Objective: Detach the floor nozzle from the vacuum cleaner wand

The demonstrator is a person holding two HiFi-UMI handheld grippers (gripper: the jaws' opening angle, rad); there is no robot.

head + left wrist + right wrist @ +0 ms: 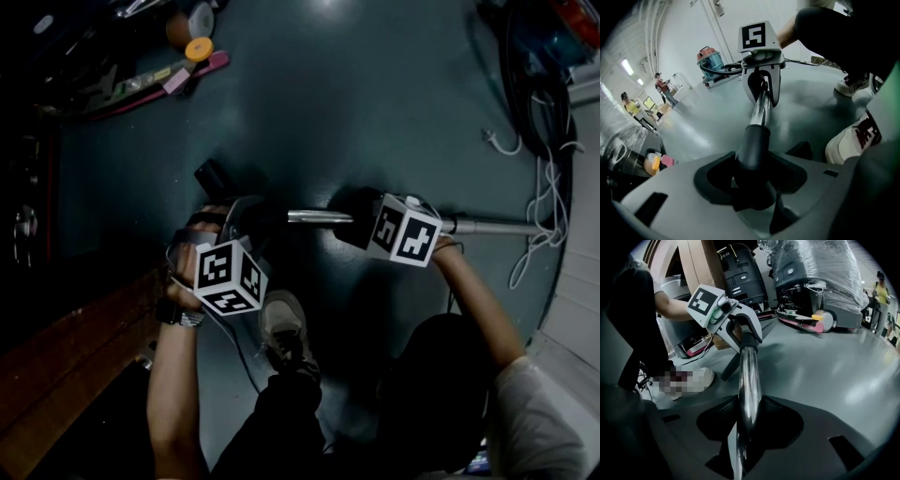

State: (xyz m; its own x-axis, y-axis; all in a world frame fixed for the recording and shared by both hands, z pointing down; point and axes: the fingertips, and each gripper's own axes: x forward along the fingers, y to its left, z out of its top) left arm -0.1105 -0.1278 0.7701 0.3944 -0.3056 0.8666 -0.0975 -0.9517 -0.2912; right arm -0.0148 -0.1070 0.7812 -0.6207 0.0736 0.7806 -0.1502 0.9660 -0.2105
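Vacuum wand (pixel 319 217), chrome, held low over the middle of the dark floor (pixel 356 103). My left gripper (pixel 752 187) clamps the floor nozzle's black neck (pixel 752 145). My right gripper (pixel 745 427) clamps the tube further along. The polished metal looks stiff but slippery, the plastic neck grippier. I judge that holding close on both sides of the joint suits a straight pull.

Chrome wand (pixel 319 217) in black nozzle neck (pixel 752 150)

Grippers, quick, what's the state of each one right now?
Left gripper: closed on the black nozzle neck.
Right gripper: closed on the chrome wand.
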